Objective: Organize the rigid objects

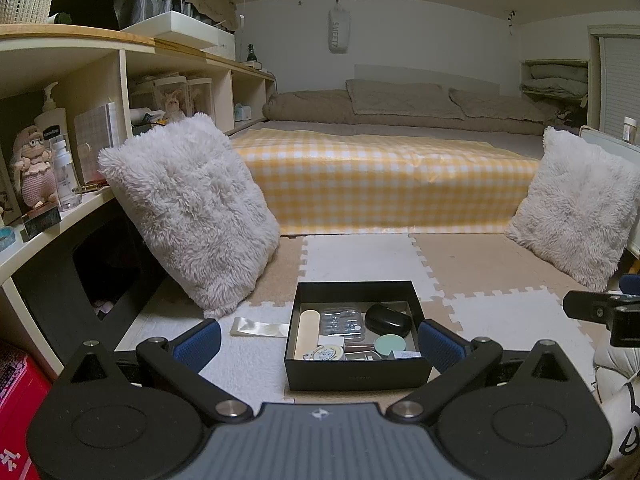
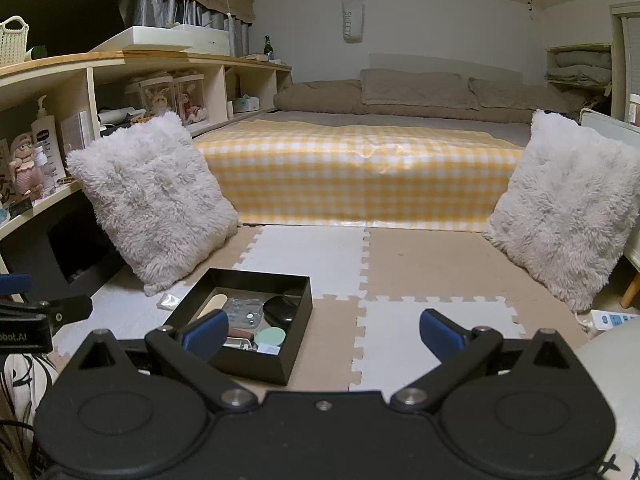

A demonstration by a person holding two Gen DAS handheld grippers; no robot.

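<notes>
A black open box (image 1: 357, 376) (image 2: 298, 308) rests on the foam floor mat. Inside it lie a black oval case (image 1: 388, 319) (image 2: 280, 309), a mint round tin (image 1: 390, 345) (image 2: 270, 337), a clear plastic case (image 1: 343, 322) (image 2: 244, 312), a beige nail file (image 1: 307, 332) (image 2: 214, 304) and a round patterned tin (image 1: 328, 353). My left gripper (image 1: 320, 342) is open, its blue pads either side of the box, nothing held. My right gripper (image 2: 324, 332) is open and empty to the right of the box, its left pad (image 2: 206, 334) overlapping the box's near corner.
A clear wrapper (image 1: 258, 326) (image 2: 170, 301) lies on the mat left of the box. Fluffy white cushions (image 1: 192, 212) (image 2: 560, 208) lean at both sides. A bed with yellow gingham cover (image 1: 380, 180) stands behind. Shelves (image 1: 60, 184) with bottles and figurines line the left wall.
</notes>
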